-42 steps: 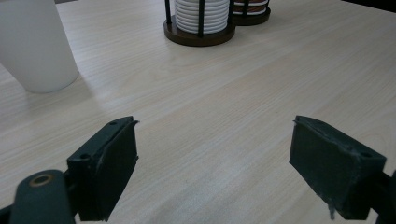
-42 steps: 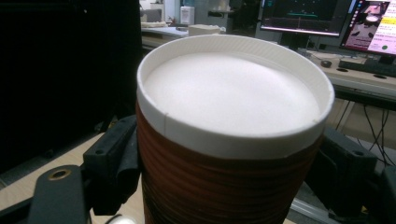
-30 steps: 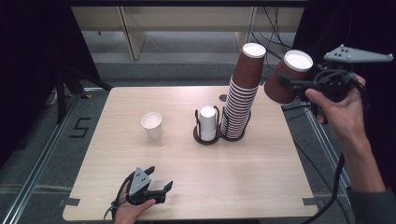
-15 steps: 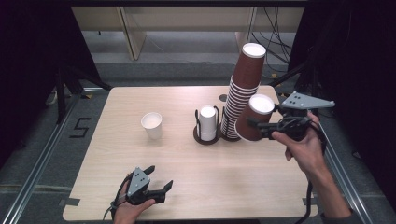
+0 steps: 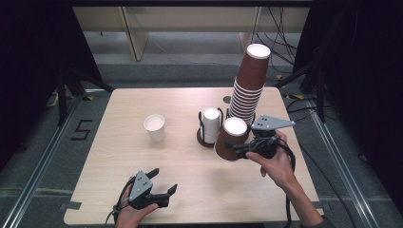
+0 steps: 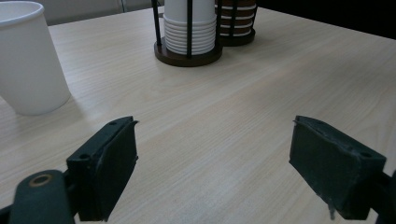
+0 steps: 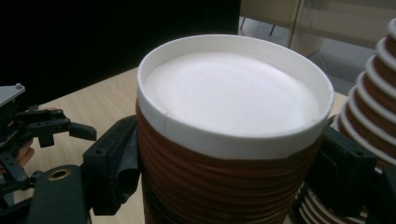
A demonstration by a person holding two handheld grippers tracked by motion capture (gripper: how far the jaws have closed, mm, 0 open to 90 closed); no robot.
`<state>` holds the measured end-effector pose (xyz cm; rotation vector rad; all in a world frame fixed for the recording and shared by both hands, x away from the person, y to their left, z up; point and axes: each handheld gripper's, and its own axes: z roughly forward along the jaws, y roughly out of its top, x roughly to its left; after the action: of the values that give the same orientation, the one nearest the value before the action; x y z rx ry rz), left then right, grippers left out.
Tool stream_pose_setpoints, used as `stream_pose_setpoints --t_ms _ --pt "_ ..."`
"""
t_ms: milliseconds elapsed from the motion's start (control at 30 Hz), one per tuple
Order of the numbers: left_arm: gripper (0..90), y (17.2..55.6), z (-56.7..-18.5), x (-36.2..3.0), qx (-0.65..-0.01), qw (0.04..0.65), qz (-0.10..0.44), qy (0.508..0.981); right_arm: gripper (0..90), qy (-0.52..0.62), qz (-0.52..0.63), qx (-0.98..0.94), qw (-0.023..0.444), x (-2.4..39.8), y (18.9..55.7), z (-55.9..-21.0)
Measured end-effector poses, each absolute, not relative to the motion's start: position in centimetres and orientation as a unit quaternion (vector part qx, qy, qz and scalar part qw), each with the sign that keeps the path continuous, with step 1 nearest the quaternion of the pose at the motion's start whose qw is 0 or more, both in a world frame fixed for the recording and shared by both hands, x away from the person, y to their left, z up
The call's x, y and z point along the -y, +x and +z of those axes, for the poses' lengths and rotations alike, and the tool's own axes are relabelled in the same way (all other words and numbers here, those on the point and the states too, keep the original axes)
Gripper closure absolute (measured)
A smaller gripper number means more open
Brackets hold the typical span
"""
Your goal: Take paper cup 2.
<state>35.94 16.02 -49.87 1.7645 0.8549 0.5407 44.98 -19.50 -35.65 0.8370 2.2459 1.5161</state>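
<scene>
A light wooden table (image 5: 119, 190) seen from above, with dark floor on all sides. The left half and the whole front strip of the tabletop are bare, leaving wide open room there.

The right gripper (image 5: 237, 145), held in the person's right hand (image 5: 278, 164), pinches one inverted brown ribbed paper cup (image 5: 230, 137) by its sides, white base facing up. The cup hangs tilted over the table's right-centre, just in front of the cup holder (image 5: 209, 140); whether its rim touches the table cannot be told. In the right gripper view both jaws press against the cup's ribbed wall (image 7: 224, 186).

The left gripper (image 5: 164, 183) rests in the left hand (image 5: 130, 216) at the front edge, jaws spread wide with nothing between them.

Counted: one loose white paper cup (image 5: 155, 127) standing left of centre; one black wire holder containing a short stack of white cups (image 5: 211, 124); one tall leaning stack of brown cups (image 5: 248, 85) behind it near the back right edge.

Half a second ago the held cup was higher and further right, beside the tall stack; it is now lower and closer to the front. The left gripper has not moved.
</scene>
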Motion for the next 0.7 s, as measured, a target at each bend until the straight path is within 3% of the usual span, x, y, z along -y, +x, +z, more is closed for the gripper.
stream_pose_setpoints --t_ms 700 --pt "14.7 35.8 -49.6 -16.0 -0.350 0.538 0.229 0.732 20.7 0.271 0.512 -0.807 0.117 16.6 45.0 -39.5"
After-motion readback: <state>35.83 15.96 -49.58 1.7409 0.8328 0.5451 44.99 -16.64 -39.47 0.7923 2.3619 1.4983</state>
